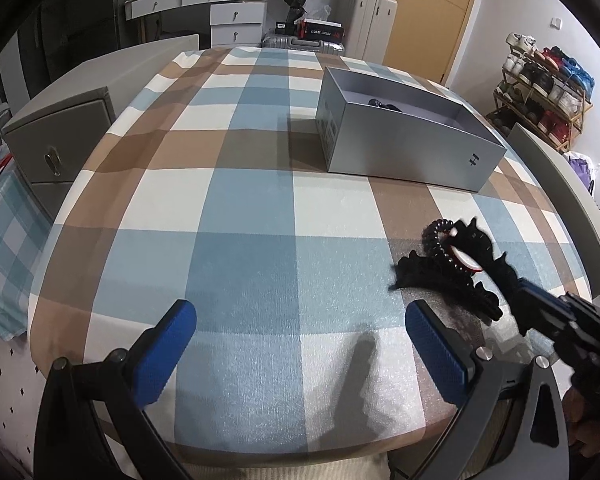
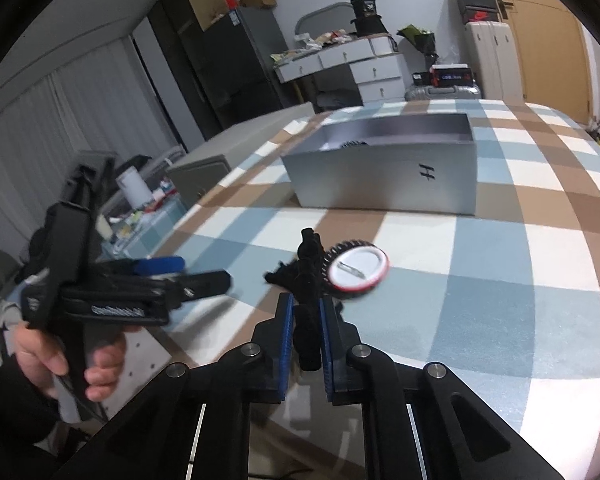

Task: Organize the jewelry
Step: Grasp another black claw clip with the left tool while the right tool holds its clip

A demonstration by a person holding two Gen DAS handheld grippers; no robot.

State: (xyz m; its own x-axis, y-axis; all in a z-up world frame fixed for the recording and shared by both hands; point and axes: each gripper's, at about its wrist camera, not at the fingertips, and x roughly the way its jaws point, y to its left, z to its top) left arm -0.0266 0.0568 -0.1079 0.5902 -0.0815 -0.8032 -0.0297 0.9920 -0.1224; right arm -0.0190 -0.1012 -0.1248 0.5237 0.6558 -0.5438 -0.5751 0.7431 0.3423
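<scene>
Two hand-held grippers, right hand-held gripper (image 2: pixel 305 312) pinching black lace accessory (image 2: pixel 308 276), left hand-held gripper (image 1: pixel 300 344) spread wide, holding nothing

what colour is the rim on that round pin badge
Red, around a white back with a metal pin; the pin badge shows best in the right wrist view.

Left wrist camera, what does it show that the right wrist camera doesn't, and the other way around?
Only the left wrist view shows the shoe rack, a black coiled hair tie by the lace piece, and the left gripper's fingers spread wide over the tablecloth.

Only the right wrist view shows the right gripper shut on the black lace piece, and the badge's white back with its pin.

Both show the open grey box on the checked tablecloth.
</scene>
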